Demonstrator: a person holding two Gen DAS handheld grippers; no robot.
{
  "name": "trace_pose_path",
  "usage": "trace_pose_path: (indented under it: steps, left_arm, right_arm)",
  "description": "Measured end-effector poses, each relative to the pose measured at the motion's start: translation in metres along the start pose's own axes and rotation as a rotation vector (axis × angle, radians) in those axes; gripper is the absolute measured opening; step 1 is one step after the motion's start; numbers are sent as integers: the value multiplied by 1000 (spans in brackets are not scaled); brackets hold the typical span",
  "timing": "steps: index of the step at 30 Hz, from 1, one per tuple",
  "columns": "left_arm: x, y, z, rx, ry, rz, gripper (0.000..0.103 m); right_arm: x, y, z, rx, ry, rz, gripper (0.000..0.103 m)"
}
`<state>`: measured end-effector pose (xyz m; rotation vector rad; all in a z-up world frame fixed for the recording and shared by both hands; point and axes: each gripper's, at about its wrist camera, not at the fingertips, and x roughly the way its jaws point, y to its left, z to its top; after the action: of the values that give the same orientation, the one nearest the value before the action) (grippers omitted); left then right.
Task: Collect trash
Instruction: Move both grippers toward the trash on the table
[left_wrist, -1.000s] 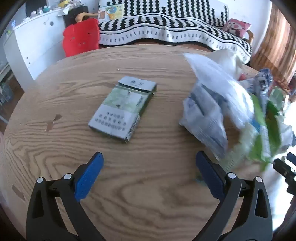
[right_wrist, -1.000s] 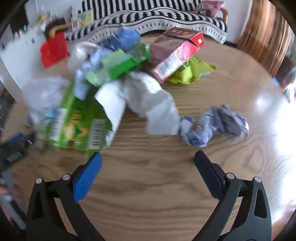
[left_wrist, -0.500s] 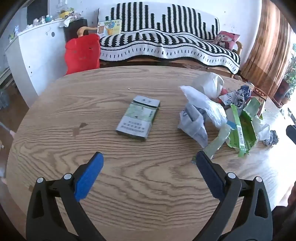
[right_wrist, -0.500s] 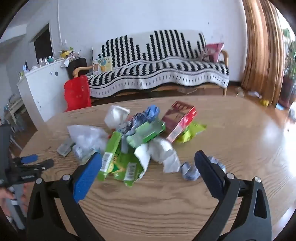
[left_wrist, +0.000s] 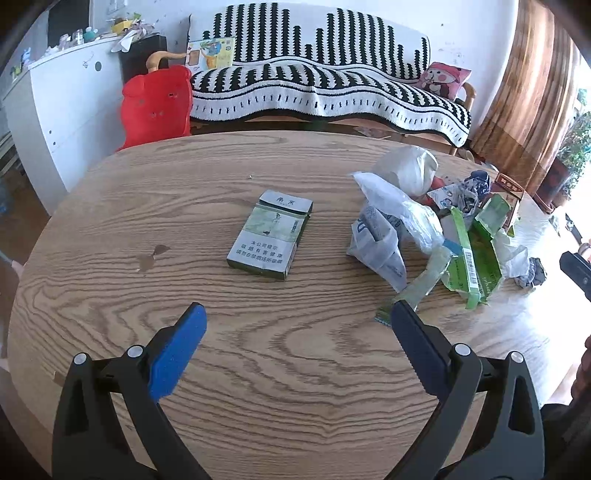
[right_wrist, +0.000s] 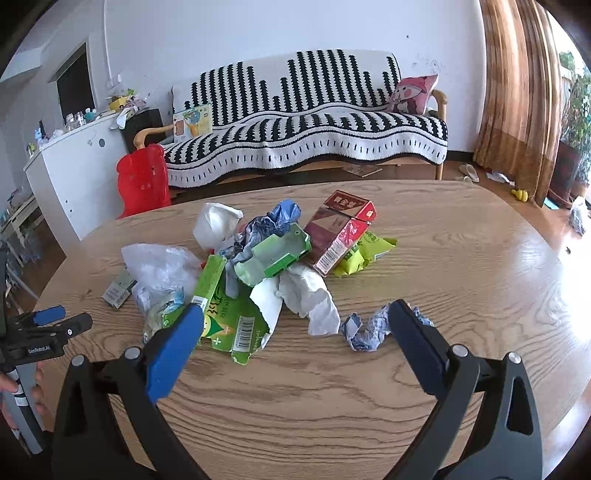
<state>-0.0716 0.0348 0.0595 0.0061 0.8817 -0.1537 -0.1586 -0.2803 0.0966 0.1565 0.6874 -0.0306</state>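
A: Where's the trash?

B: Heaped mid-surface: a torn green cardboard carton (right_wrist: 225, 314), white crumpled tissue (right_wrist: 310, 295), a red cigarette box (right_wrist: 341, 230). A grey-green cigarette pack (left_wrist: 271, 234) lies apart on the oval wooden surface (left_wrist: 295, 369).

A: And your tools?

B: My left tool (left_wrist: 295, 332) and right tool (right_wrist: 293, 332) both hover with jaws spread wide, holding nothing.

A: Risks?

B: The blue-white crumpled wrapper (right_wrist: 369, 326) may skid away when pinched, I reckon; light scraps scatter.

Glossy wood-grain table (right_wrist: 461, 258), crumpled paper (right_wrist: 369, 326), clear plastic bag (right_wrist: 162, 264)
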Motion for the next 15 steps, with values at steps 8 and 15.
trace_pose_path:
  steps: [8, 15]
  left_arm:
    - [2, -1, -1, 7, 3, -2, 97]
    - [5, -1, -1, 18, 5, 5, 97]
  right_arm:
    - [-2, -8, -1, 9, 9, -28, 97]
    - [2, -16, -2, 39, 29, -27, 97]
